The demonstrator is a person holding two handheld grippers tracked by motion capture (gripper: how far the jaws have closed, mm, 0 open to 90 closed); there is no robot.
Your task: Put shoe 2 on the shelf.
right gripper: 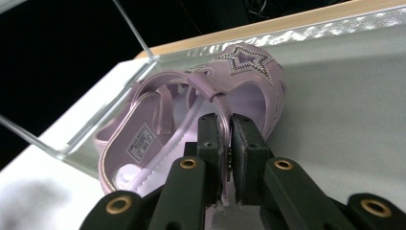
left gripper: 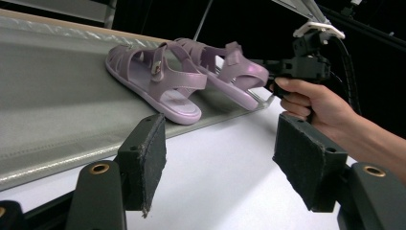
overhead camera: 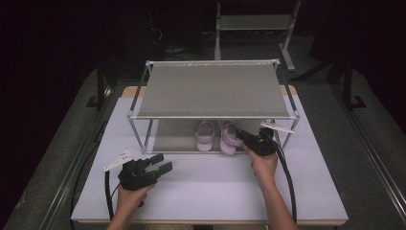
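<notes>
Sandal strap (right gripper: 221, 108) pinched between right fingers (right gripper: 209, 139).

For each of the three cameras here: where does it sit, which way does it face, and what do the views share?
High view: above the person's side, facing forward and down on the table; both forearms, left gripper, right gripper.
Left gripper view: on the left gripper, along its open jaws toward both sandals.
Right gripper view: on the right gripper, jaws shut on the right sandal by its strap.
Shared: the sandals on the rack's lower shelf.
</notes>
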